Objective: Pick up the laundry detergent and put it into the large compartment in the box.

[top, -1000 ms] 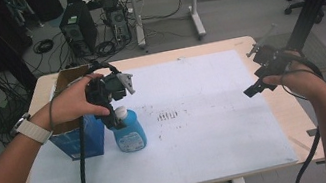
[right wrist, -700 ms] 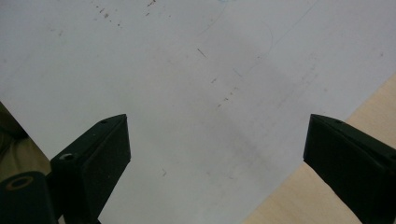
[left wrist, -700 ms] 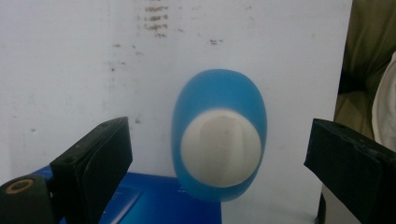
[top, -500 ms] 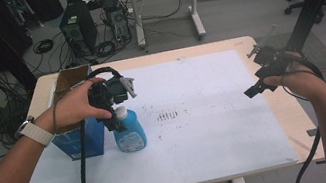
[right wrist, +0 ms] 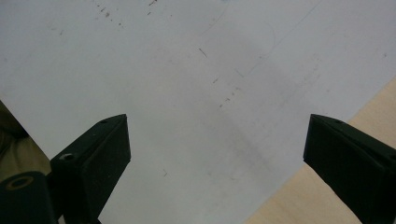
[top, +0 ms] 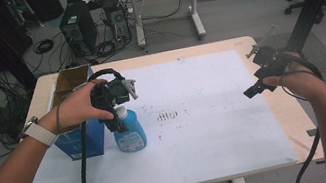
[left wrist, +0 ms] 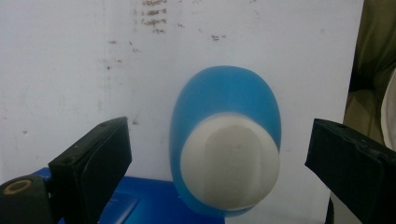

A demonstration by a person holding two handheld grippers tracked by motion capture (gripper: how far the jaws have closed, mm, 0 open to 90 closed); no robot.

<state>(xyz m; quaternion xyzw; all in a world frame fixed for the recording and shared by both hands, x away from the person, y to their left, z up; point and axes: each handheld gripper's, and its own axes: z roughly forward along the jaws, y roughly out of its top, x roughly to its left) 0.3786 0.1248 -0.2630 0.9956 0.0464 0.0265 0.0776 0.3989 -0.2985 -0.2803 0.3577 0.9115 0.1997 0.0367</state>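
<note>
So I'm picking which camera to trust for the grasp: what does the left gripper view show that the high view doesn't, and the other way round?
Left gripper view: the left gripper's black jaws stand wide open either side of the blue plastic bottle's white cap, seen from above, with gaps on both sides.

High view: the bottle's label, the open cardboard box, the right gripper held above the table's right edge, and the floor behind.

Both: the blue plastic bottle, the blue box beside it, and the white table sheet.

1. In the high view we cannot read the label of the blue plastic bottle with a white cap (top: 129, 130); too small.
2. The left gripper (top: 113, 116) and hand (top: 80, 106) hide part of the blue rectangular box (top: 80, 142).
</note>
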